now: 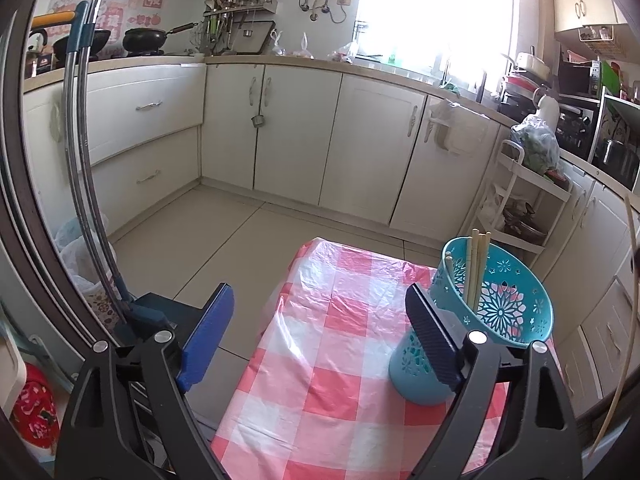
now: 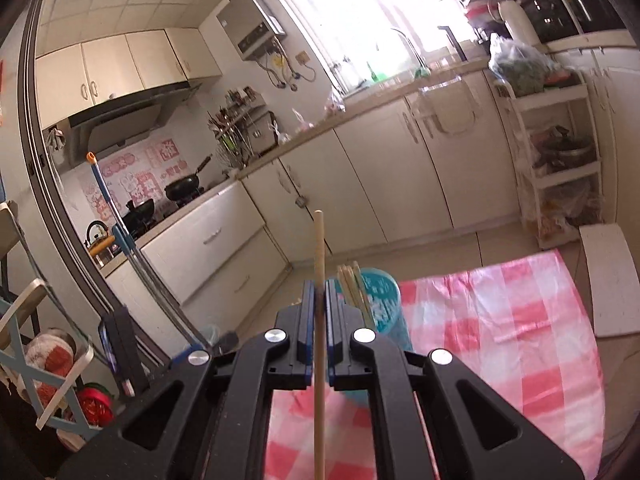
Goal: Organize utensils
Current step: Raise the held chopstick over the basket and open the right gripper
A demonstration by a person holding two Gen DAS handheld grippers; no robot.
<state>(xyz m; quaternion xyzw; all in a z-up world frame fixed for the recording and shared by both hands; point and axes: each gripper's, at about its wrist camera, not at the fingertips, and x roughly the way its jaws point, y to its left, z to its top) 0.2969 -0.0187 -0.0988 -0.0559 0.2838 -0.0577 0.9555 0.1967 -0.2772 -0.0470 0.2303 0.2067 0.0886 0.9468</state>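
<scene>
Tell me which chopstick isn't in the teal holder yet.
The single chopstick pinched upright in the right hand-held gripper. The other chopsticks already stand inside the teal holder.

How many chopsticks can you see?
5 at least. Four chopsticks stand in the blue holder on the checked tablecloth. One chopstick is pinched upright in the right claw. More may be hidden.

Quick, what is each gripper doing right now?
Left gripper: open, holding nothing, beside the holder.
Right gripper: closed on a chopstick.
</scene>
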